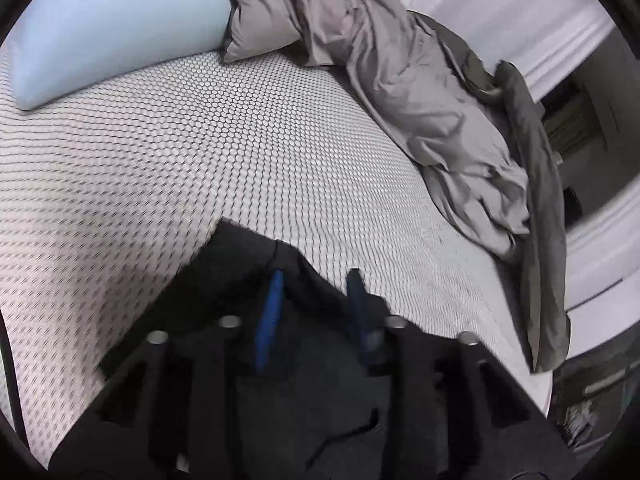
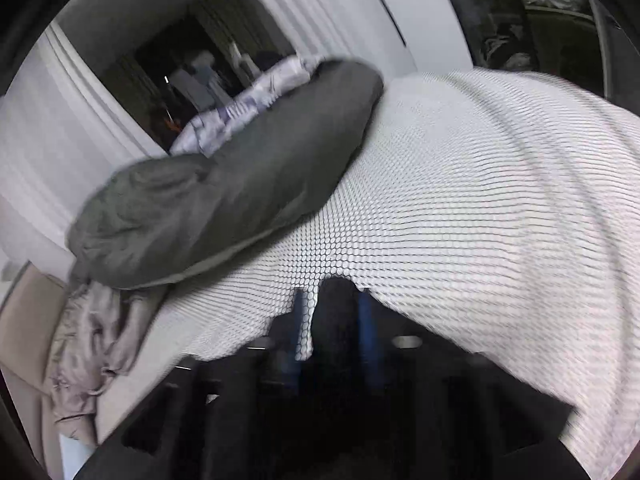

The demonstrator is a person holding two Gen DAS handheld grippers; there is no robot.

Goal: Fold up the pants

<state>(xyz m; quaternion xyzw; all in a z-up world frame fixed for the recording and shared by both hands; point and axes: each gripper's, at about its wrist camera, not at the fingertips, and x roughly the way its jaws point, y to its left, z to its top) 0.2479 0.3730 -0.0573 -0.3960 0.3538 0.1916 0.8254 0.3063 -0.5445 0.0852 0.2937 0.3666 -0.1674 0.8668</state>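
The black pants [image 1: 248, 256] lie on the white dotted mattress [image 1: 240, 140] right under my left gripper [image 1: 316, 280]. Its blue fingers [image 1: 272, 312] stand a little apart with black cloth bunched between them. In the right wrist view my right gripper [image 2: 332, 300] has its blue fingers [image 2: 366, 320] around a fold of the black pants [image 2: 336, 308], above the mattress [image 2: 480, 200]. That view is blurred by motion. Most of the pants is hidden below both grippers.
A crumpled grey duvet [image 1: 420, 100] lies along the far right of the bed, also in the right wrist view [image 2: 224, 200]. A pale blue pillow [image 1: 112, 28] sits at the head. White wall panels [image 1: 520, 12] and a dark opening [image 2: 192, 68] lie beyond the bed.
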